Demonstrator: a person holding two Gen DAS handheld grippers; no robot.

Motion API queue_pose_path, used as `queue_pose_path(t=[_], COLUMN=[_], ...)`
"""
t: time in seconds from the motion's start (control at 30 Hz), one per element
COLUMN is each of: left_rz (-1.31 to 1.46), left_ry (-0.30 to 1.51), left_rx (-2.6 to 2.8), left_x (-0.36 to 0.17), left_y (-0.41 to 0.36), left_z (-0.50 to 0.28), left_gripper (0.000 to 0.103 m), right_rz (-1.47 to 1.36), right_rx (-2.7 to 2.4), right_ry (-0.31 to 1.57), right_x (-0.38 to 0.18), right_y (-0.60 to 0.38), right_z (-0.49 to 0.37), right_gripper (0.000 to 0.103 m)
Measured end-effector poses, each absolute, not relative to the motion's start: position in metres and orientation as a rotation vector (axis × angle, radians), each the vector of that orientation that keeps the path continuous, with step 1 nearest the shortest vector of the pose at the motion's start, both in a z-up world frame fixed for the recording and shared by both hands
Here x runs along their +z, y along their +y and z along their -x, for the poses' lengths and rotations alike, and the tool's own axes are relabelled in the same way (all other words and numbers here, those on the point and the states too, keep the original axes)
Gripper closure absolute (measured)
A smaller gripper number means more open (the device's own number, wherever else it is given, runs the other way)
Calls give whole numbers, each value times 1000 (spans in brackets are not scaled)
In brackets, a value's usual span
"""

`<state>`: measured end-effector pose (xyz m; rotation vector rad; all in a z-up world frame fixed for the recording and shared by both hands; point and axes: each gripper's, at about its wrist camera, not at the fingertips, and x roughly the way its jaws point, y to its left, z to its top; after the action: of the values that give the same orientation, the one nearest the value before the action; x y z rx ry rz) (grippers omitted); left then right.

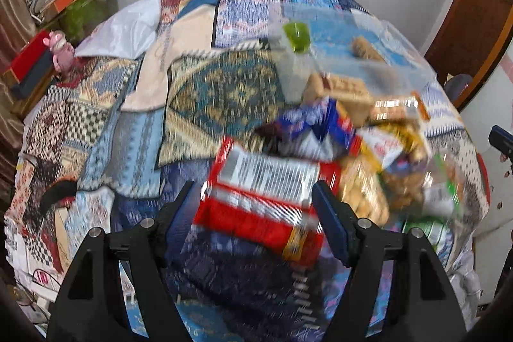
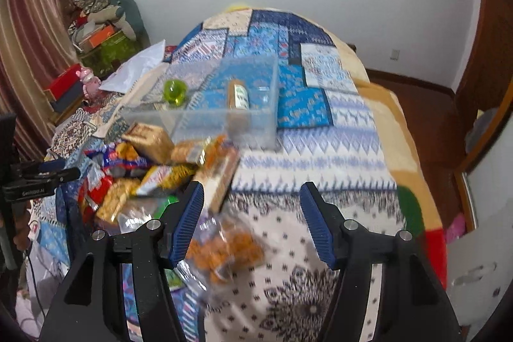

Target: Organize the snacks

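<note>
Snacks (image 2: 144,175) lie in a loose heap on a bed covered with a patchwork blanket (image 2: 320,149). Landmark for all positions below: the clear plastic bin (image 2: 253,104), which stands on the blanket.

Contents of the bin:
- a green round object (image 2: 174,92) at the bin's left end
- a brown roll-shaped packet (image 2: 239,95) near its middle

Heap position: just in front of the bin and to its left in the right wrist view. Wrappers are blurred; no print is readable.
- a tan biscuit pack (image 2: 150,140) lies closest to the bin's front wall; whether it touches cannot be told
- a red packet with a white label panel (image 1: 266,194) lies on the near side of the heap, away from the bin
- a clear bag of orange-brown pieces (image 2: 224,246) lies well in front of the bin, apart from the heap

Left claw (image 1: 253,197): spread, fingers on either side of the red packet. The pads stand clear of the packet; the right-hand finger is close to its edge. Nothing is pinched.

Right claw (image 2: 253,210): spread, nothing pinched. The bag of orange-brown pieces lies beneath and just beside its left-hand finger (image 2: 187,223), partly in the gap between the fingers.

A white plastic bag (image 2: 138,69) lies on the bed to the left of the bin
</note>
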<state>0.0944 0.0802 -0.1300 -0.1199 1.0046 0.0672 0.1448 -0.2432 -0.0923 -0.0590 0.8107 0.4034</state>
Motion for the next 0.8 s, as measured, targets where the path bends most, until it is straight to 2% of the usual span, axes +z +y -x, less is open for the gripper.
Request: queue_pose_path(t=[0.27, 0.37, 0.53, 0.63, 0.73, 0.8], left_rz=[60, 41, 45, 91, 128, 136], left_ry=[1038, 1046, 1088, 1102, 1097, 1087], left_rx=[26, 16, 40, 67, 90, 119], left_x=[-156, -163, -178, -186, -187, -186], left_y=[62, 53, 47, 52, 59, 63], left_z=[-67, -70, -84, -90, -94, -96], left_gripper=[31, 25, 24, 16, 16, 16], right_rz=[77, 75, 77, 66, 62, 62], right_rx=[420, 436, 442, 449, 458, 467], right_ry=[880, 899, 917, 934, 953, 965], right_x=[-122, -129, -136, -141, -145, -148], right_y=[-241, -237, -233, -233, -229, -227], right_z=[-129, -126, -123, -124, -126, -127], right_gripper=[44, 44, 44, 44, 44, 39])
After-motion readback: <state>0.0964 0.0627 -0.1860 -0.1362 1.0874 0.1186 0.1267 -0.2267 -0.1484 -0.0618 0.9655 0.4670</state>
